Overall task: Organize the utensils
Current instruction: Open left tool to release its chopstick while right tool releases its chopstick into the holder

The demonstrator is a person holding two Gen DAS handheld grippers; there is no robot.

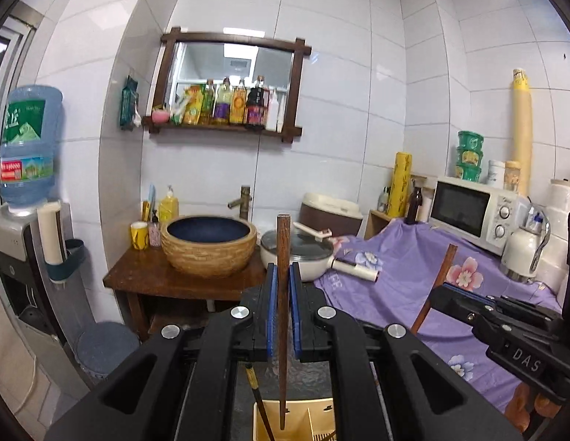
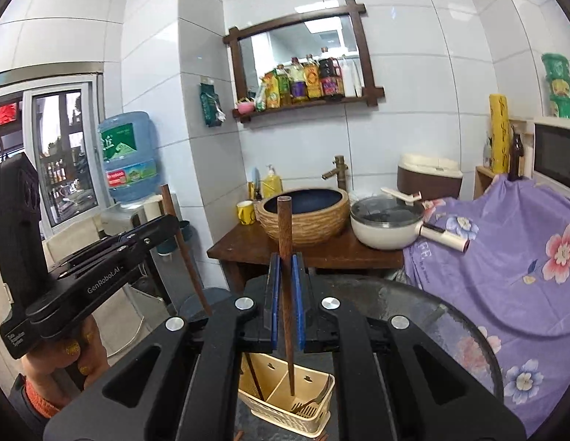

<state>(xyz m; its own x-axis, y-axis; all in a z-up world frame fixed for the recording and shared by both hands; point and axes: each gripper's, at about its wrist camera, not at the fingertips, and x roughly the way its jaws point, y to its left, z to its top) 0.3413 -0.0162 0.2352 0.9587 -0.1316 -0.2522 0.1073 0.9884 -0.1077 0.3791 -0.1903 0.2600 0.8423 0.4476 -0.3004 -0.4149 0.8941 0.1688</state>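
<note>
**Above the caddy: two chopsticks held, not yet dropped**

Over the cream caddy, two brown chopsticks, one per gripper, both close to upright. Left chopstick clamped between the blue pads of the left gripper, jaws fully closed on it, tip hanging over the caddy's mouth. Right chopstick pinched the same way by the right gripper, tip down inside a compartment of the caddy or just above it; hard to tell which. Already in the caddy: a fork in the front compartment and a dark chopstick leaning at the left wall. So, by the look of it, partly sorted: some utensils stowed, these two left to lower and release. Beneath the caddy, a round glass table; beyond, a basin, a pot and a purple cloth.
</note>
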